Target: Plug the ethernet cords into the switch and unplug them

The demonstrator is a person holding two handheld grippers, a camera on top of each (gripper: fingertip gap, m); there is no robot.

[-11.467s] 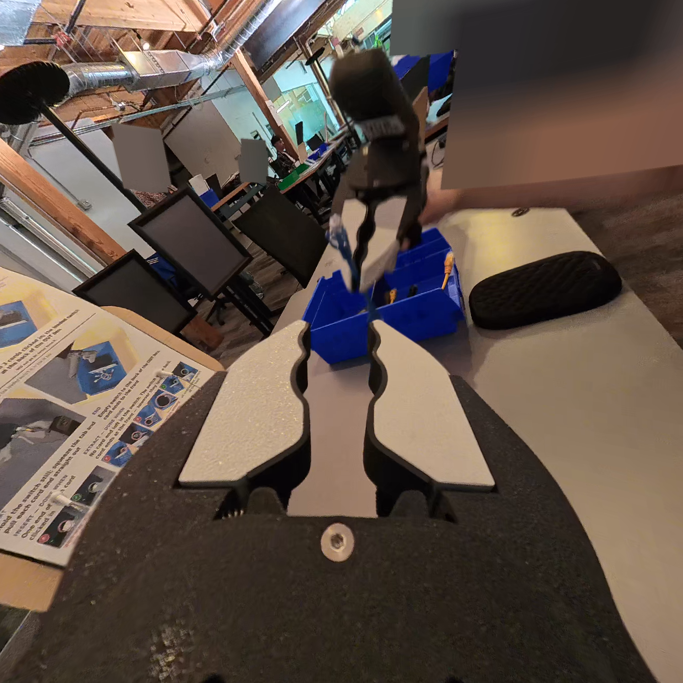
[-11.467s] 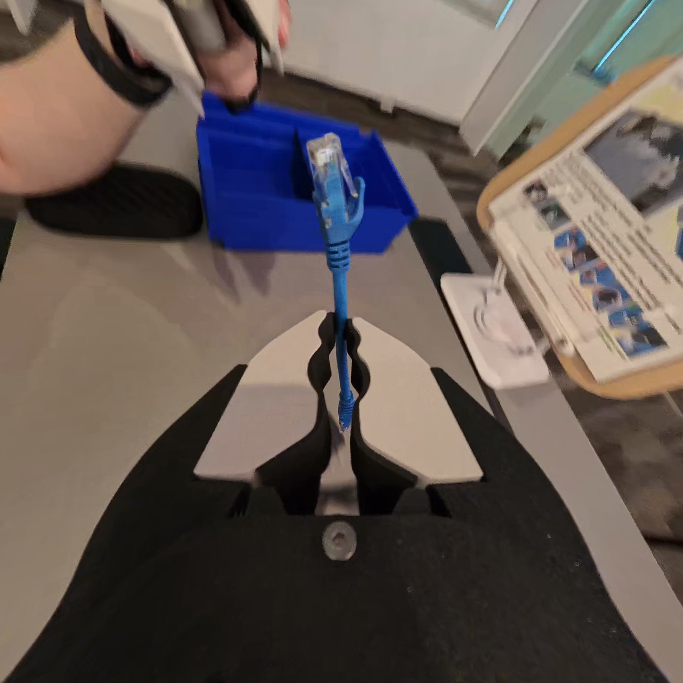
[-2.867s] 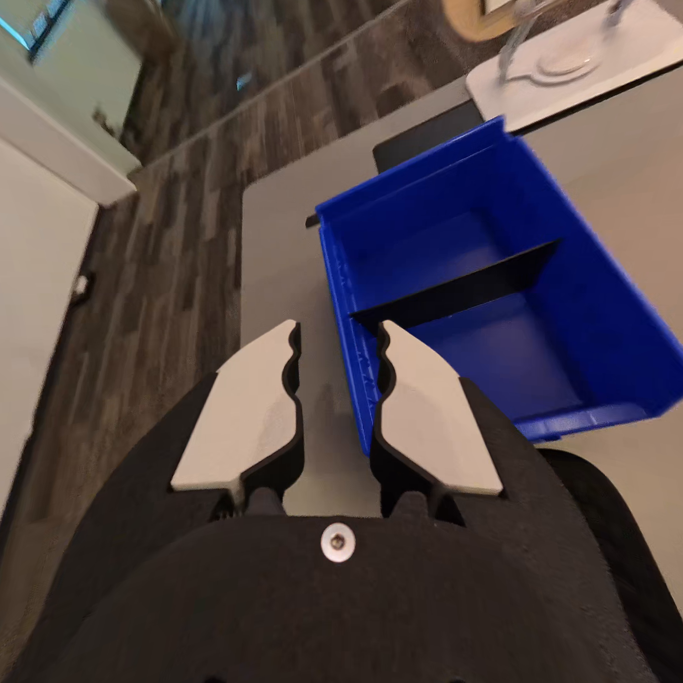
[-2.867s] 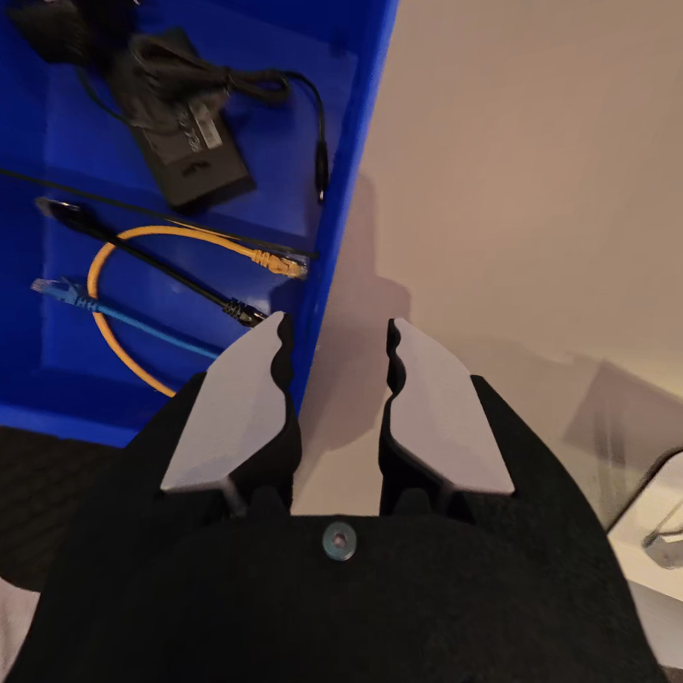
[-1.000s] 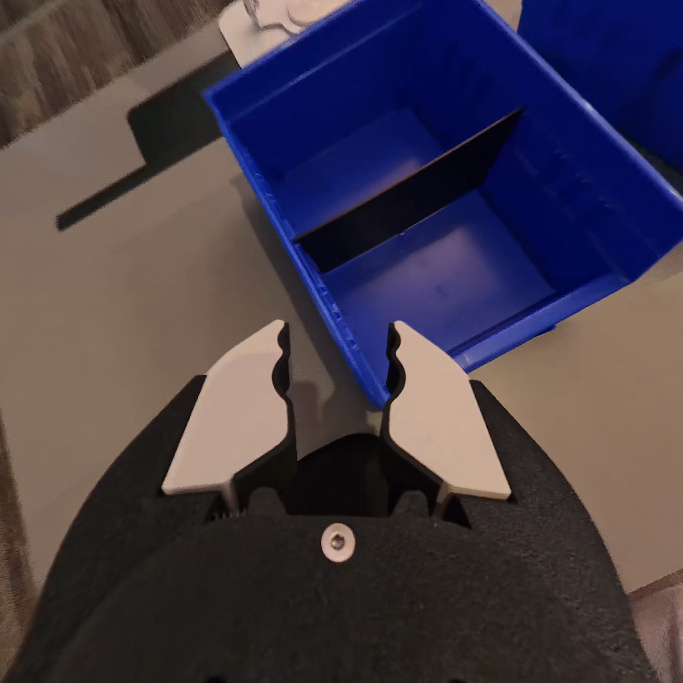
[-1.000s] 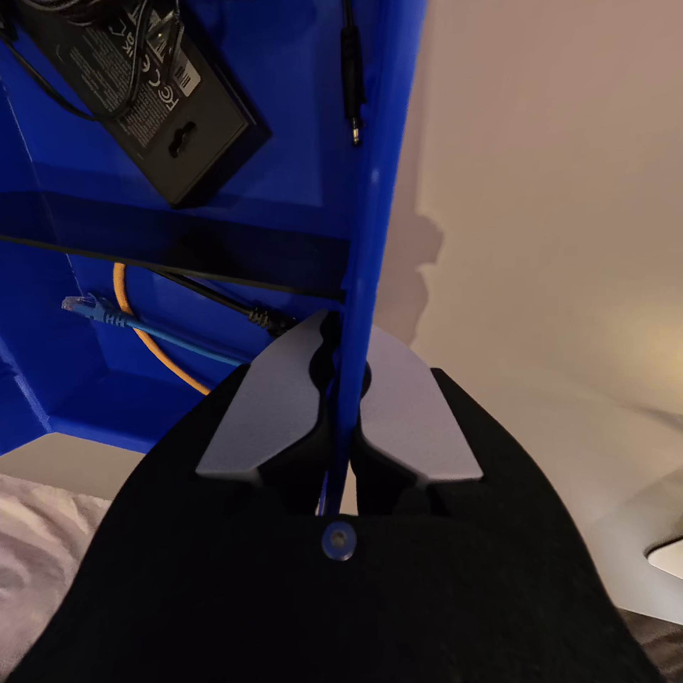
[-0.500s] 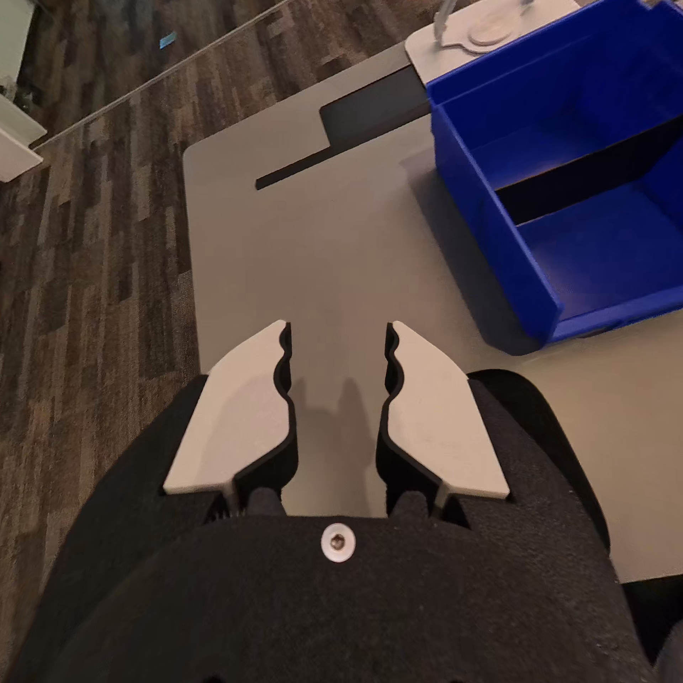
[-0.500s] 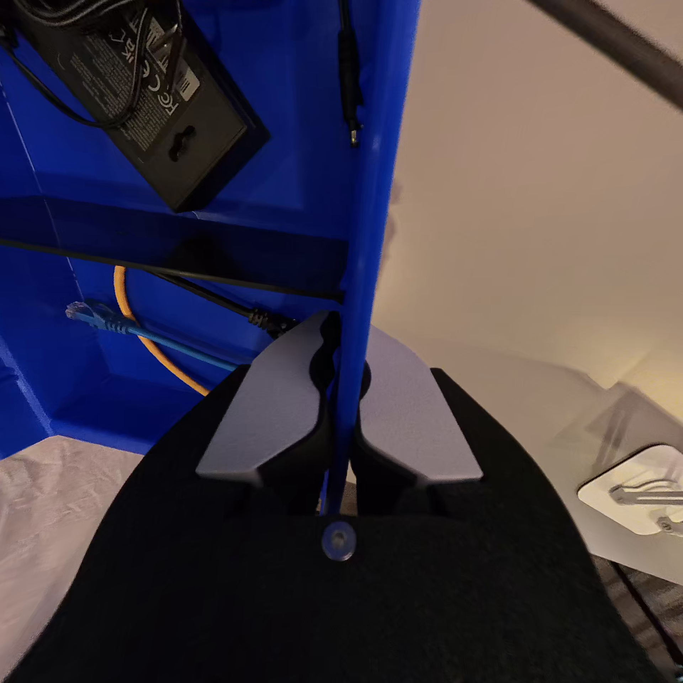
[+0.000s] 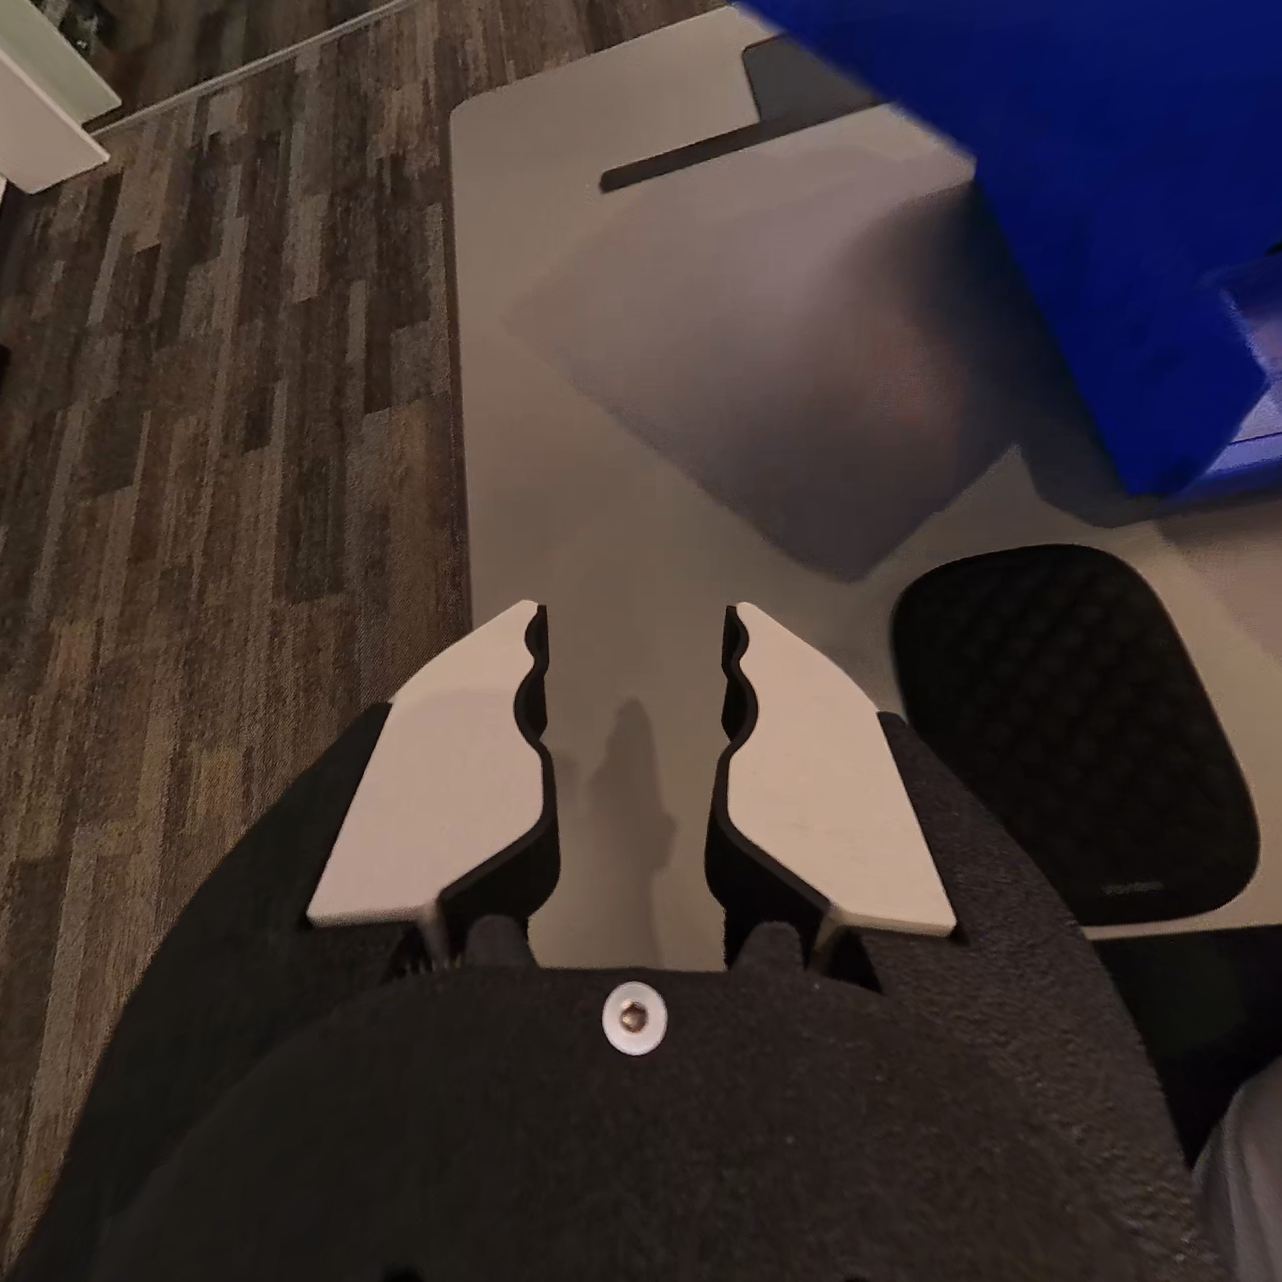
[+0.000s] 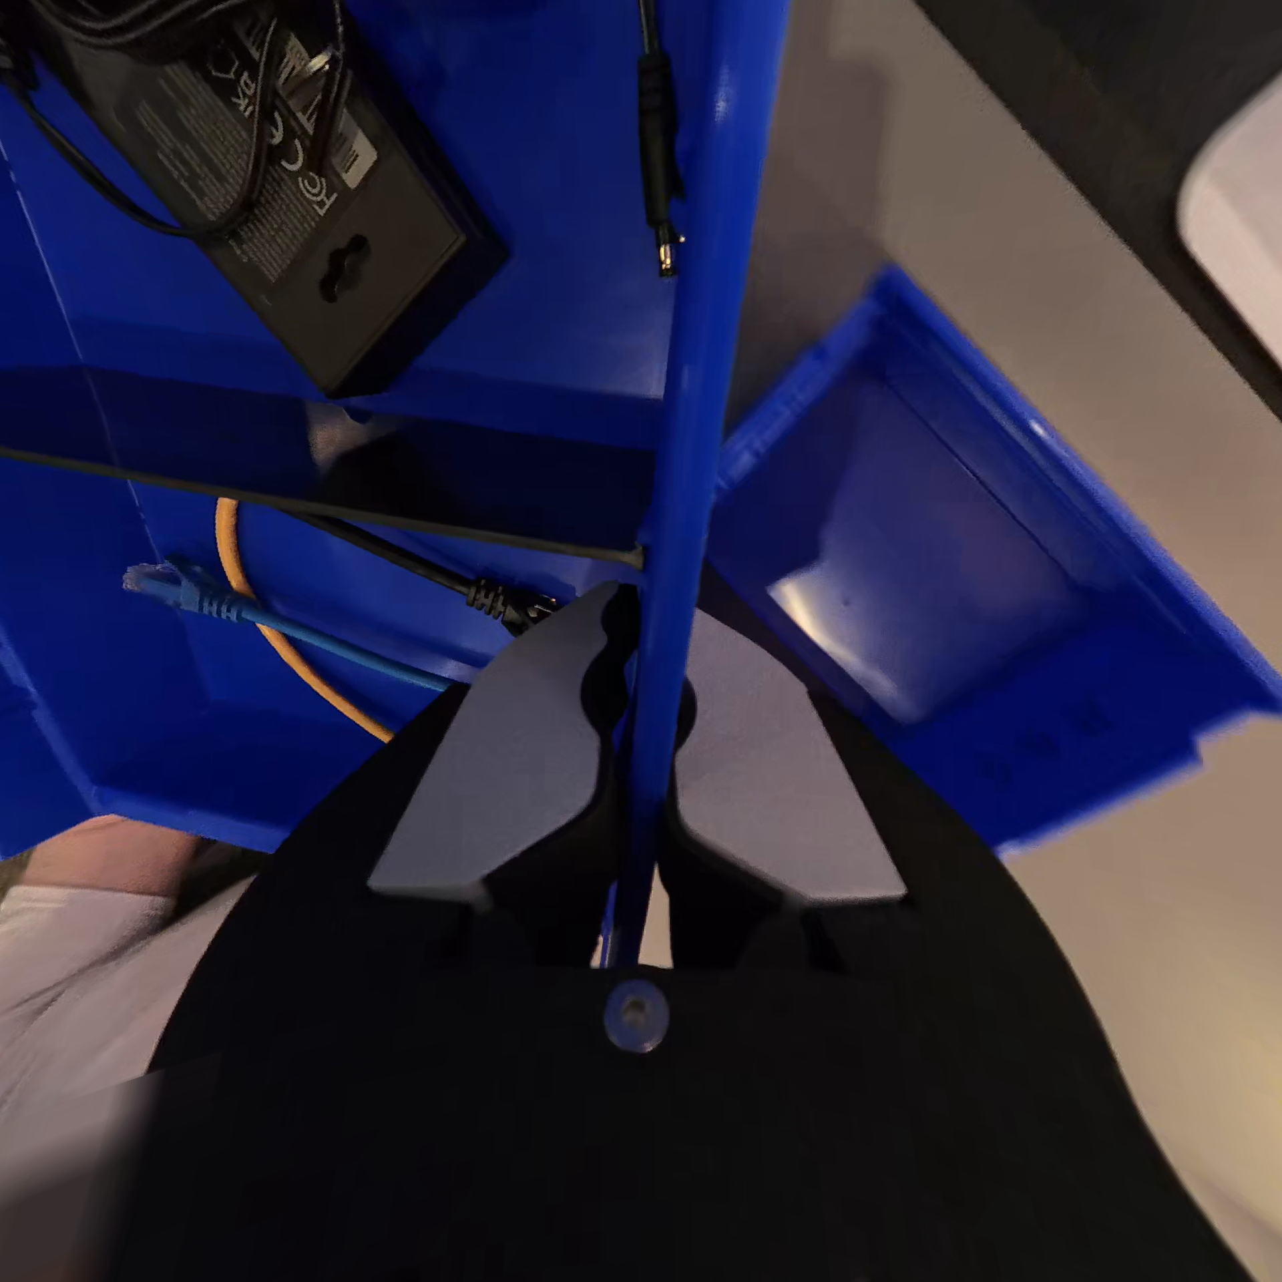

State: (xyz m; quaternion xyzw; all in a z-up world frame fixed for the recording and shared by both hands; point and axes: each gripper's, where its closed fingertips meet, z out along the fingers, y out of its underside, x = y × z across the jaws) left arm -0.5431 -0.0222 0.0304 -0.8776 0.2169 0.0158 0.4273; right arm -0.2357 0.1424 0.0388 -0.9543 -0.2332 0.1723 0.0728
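The right gripper (image 10: 648,666) is clamped on the side wall of a blue bin (image 10: 701,347), one finger inside, one outside. Inside lie a blue ethernet cord (image 10: 291,624), an orange cord (image 10: 277,645) and a black cord (image 10: 444,576) in the near compartment; beyond the black divider (image 10: 347,517), a black power adapter (image 10: 298,180) and a barrel plug (image 10: 659,152). A second blue bin (image 10: 971,576) sits on the grey table (image 10: 902,208) behind that wall. The left gripper (image 9: 633,624) hangs wide open and empty above the table edge, a black wrist rest (image 9: 1068,728) on its right

White regulatory marks and fine print on the black power adapter (image 10: 277,173); small logo on the black pad (image 9: 1124,886).
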